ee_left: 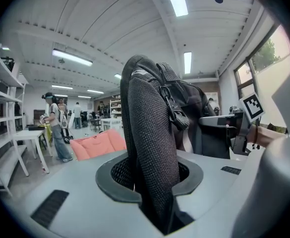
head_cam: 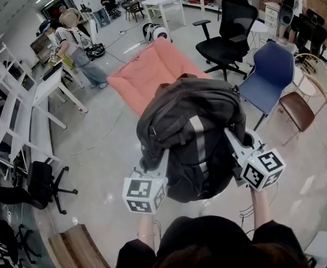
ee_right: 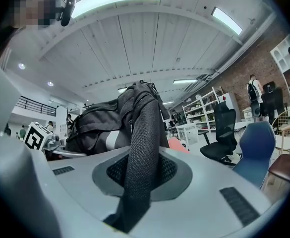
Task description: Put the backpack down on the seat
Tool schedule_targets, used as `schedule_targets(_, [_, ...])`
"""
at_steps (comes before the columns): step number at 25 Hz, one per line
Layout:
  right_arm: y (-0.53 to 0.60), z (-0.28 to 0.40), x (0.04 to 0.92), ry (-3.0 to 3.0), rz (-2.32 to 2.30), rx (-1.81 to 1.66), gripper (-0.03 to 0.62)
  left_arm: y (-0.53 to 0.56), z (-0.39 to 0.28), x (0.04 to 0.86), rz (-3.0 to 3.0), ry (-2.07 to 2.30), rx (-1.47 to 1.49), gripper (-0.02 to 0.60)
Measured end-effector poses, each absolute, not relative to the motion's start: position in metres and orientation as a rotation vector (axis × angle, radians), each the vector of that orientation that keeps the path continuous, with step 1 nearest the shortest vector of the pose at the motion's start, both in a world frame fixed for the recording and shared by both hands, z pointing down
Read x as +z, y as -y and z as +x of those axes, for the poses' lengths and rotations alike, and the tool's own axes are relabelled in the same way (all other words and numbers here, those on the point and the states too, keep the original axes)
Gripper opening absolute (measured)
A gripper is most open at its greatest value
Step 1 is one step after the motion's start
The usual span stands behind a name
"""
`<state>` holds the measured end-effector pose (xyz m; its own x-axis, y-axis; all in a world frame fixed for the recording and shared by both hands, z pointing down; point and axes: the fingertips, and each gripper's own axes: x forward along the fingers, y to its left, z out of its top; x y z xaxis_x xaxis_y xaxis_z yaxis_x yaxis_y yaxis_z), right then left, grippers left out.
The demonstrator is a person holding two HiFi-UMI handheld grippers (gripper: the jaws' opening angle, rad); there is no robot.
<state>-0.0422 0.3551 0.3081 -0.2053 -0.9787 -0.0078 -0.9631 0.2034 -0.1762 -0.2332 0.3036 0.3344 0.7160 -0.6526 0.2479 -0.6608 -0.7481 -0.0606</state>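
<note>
Holding the backpack up in the air between both tools, clear of the floor and not yet on any seat. My left tool is clamping partway closed on one padded shoulder strap, and the pads are squeezing the mesh. My right tool is pinching narrower on the second strap, which is running up out of the jaws to the bag.

I'm judging the bag soft and floppy. The body is sagging and bulging below the straps, so it will probably swing and slump on landing. The straps are the sensible hold: the spongy mesh is compressing and looks grippy, not slick. The shell is looking like dark woven fabric, rounded and lumpy, with a pale stripe down the back panel and a small buckle dangling off the strap.

Ahead are a blue chair with a smooth curved seat, a black office chair, a brown chair and a salmon cushion lying flat on the floor. I'm not able to tell which seat is meant.
</note>
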Motion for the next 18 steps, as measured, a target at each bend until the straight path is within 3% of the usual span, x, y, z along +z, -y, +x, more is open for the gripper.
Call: schedule_targets(18, [-0.176,0.029,0.321,-2.279,-2.007,-0.239,0.06,-0.113,-0.158,0.354,2.867,1.019,0.371,0.121])
